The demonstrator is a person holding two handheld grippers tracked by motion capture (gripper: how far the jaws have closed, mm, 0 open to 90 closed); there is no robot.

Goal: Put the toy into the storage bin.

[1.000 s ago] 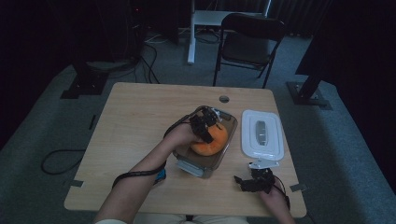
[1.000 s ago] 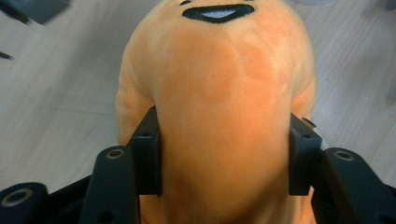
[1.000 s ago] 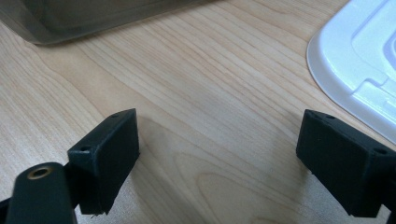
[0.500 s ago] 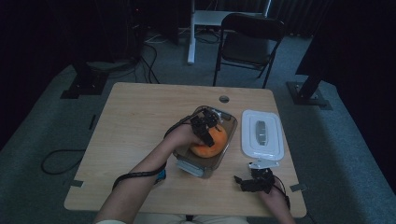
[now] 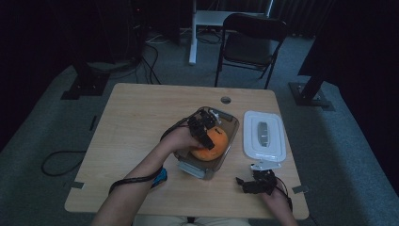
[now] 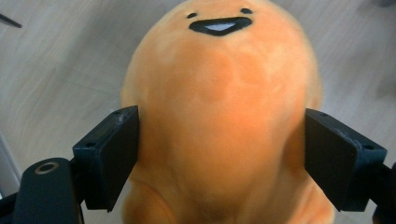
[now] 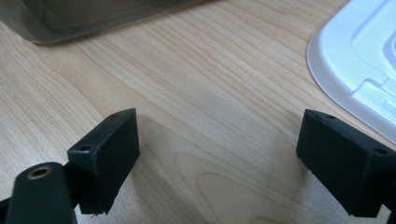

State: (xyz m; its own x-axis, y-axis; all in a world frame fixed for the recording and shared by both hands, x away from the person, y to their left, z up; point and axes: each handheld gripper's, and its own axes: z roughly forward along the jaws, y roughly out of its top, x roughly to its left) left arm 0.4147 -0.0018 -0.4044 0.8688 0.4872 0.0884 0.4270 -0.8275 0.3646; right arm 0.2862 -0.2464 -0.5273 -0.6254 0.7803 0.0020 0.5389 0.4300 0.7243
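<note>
While the left tool (image 5: pixel 207 133) has just been opening: its jaws flank the round orange plush toy (image 6: pixel 224 121), pads barely off its sides.
Toy's place: inside the clear plastic box (image 5: pixel 228 123), mid-bench.
Handling: likely light, soft, squashy; take it across the belly.
Right tool (image 7: pixel 219 158): jaws apart, empty, near the white plastic lid (image 5: pixel 264 135).
Surface: pale wooden bench (image 5: pixel 141 122).
Room: dim, grey carpet, black folding chair (image 5: pixel 250 43) behind.
</note>
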